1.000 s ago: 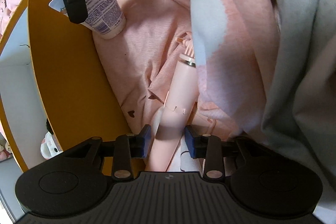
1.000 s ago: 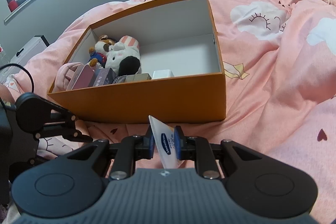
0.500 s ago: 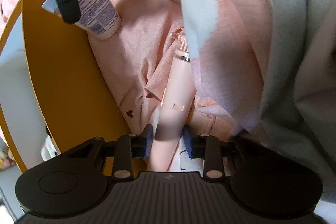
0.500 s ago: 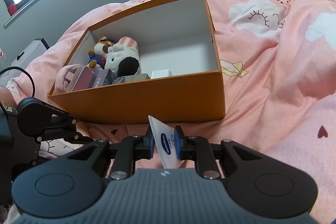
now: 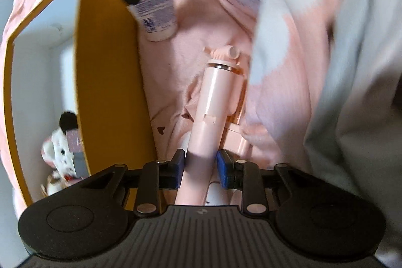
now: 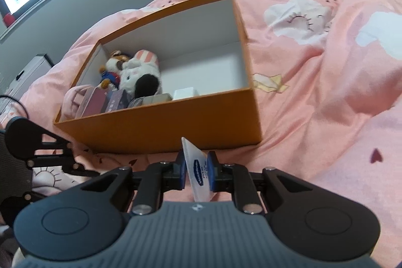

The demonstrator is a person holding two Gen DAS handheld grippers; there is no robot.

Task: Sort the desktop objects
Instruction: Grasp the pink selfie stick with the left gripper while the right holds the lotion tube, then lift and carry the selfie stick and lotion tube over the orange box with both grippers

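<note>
Beside the orange box [image 6: 160,127], we are gripping: left gripper [image 5: 201,162] just closing on the pink selfie stick [image 5: 211,102], right gripper [image 6: 196,171] clamping the lotion tube [image 6: 198,167]. Next, carrying both over the box rim.

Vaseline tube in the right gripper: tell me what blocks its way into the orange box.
Only the near wall of the orange box lies between the Vaseline tube and the opening; the tube must clear it. The white floor at the box's right end is bare.
</note>
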